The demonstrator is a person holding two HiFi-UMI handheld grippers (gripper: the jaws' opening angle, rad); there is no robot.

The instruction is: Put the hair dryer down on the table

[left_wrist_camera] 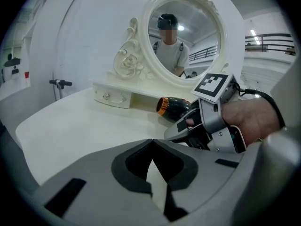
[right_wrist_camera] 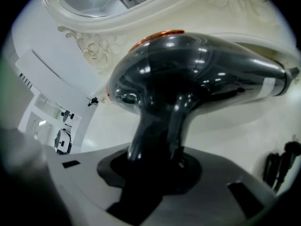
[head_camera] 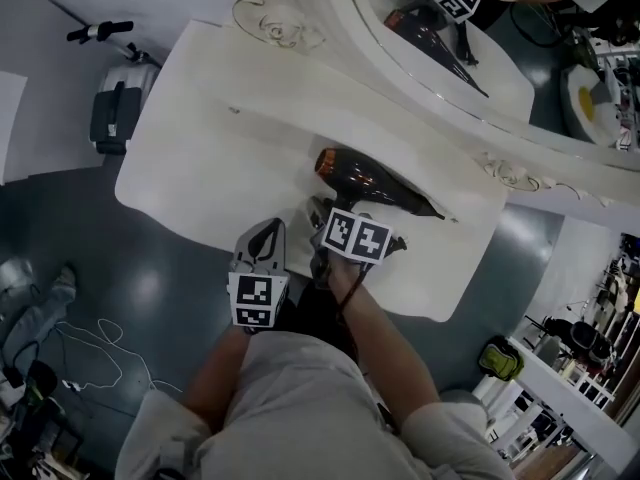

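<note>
1. Over on the white vanity table (head_camera: 200, 138), the right gripper (head_camera: 322, 218) is gripping the handle of the black hair dryer (head_camera: 368, 181). Its jaws are standing partway apart, with the handle filling the gap between the pads.
2. The hair dryer is lying lengthwise in front of the oval mirror (left_wrist_camera: 183, 36). In the head view its copper-ringed back end is pointing left and its nozzle right. It's sitting really low over the tabletop, but I can't tell whether the barrel is actually resting on it.
3. The left gripper (left_wrist_camera: 151, 147) is hovering just beside the right one, near the table's front edge. Its jaws are together with nothing between them, so it's not doing anything for this step.
4. My read is that we're looking at the tail end of the job: the set-down and release.
5. Doing it well, imo:
   - Be easing the barrel down until the table is clearly carrying the weight, and only then be opening the jaws.
   - That barrel is round and glossy, so it's probably going to want to roll. Laying the handle over onto the table should stop that.
   - Be pulling the right gripper back along the line of the handle so the pads aren't dragging the dryer toward the front edge.
   - Be watching the ornate mirror base just behind it, since a nudge forward would be knocking the barrel into it.
</note>
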